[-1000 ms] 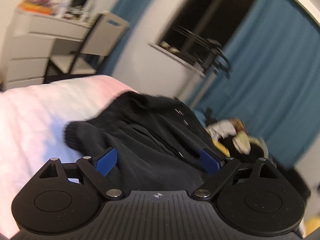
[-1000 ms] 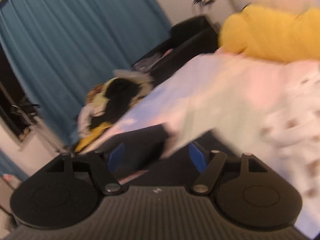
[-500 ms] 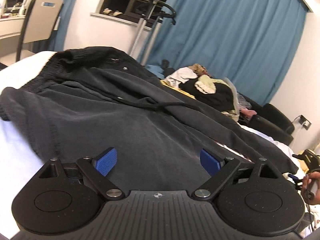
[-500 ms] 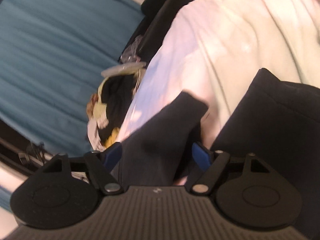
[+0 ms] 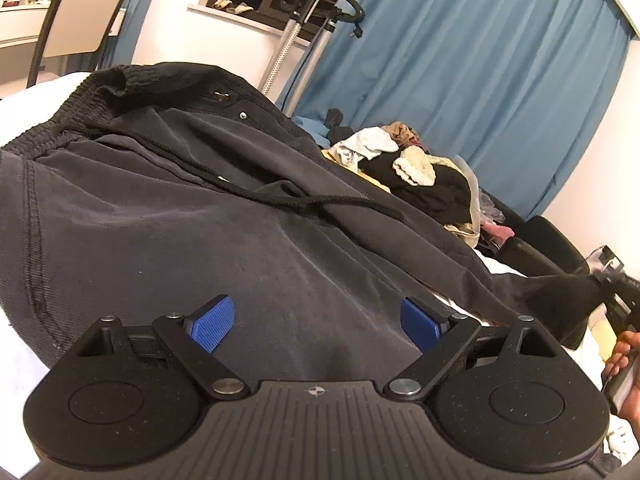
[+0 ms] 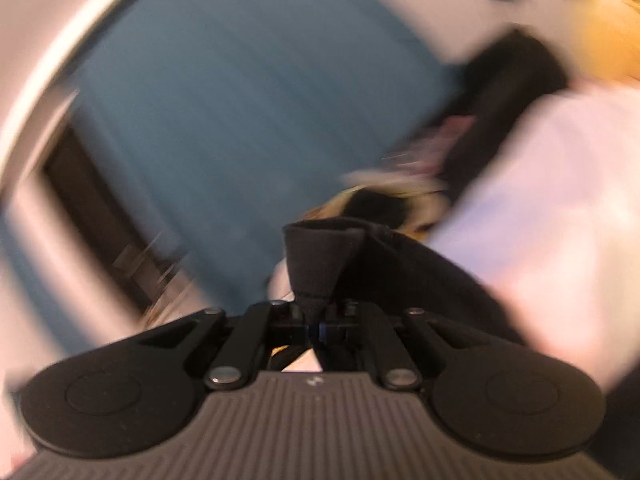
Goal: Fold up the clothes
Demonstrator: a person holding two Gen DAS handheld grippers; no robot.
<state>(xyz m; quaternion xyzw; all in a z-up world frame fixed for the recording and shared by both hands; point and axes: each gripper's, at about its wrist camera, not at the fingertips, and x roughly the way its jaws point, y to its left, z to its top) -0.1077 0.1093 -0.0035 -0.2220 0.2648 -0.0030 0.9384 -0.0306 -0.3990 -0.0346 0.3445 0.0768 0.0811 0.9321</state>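
Observation:
Black drawstring trousers (image 5: 180,220) lie spread on the bed, waistband (image 5: 120,88) at the far left, one leg running off to the right. My left gripper (image 5: 316,320) hovers low over the seat of the trousers, open, its blue pads (image 5: 212,322) apart and touching no cloth. My right gripper (image 6: 316,326) has its jaws closing tight on the leg's hem (image 6: 320,256), which sticks up in a pinched fold between the pads. In the left wrist view that raised leg end (image 5: 560,292) meets the right gripper (image 5: 616,292), with a hand (image 5: 624,352) below it.
A heap of mixed clothes (image 5: 420,176) lies beyond the trousers, before blue curtains (image 5: 480,80). A chair (image 5: 80,12) and a metal stand (image 5: 296,40) are at the back left. The pale bed sheet (image 6: 540,200) spreads to the right; the right wrist view is motion-blurred.
My right gripper went from open around the trouser leg end to shut on it and swung it up. My left gripper sank closer over the trousers and stayed open.

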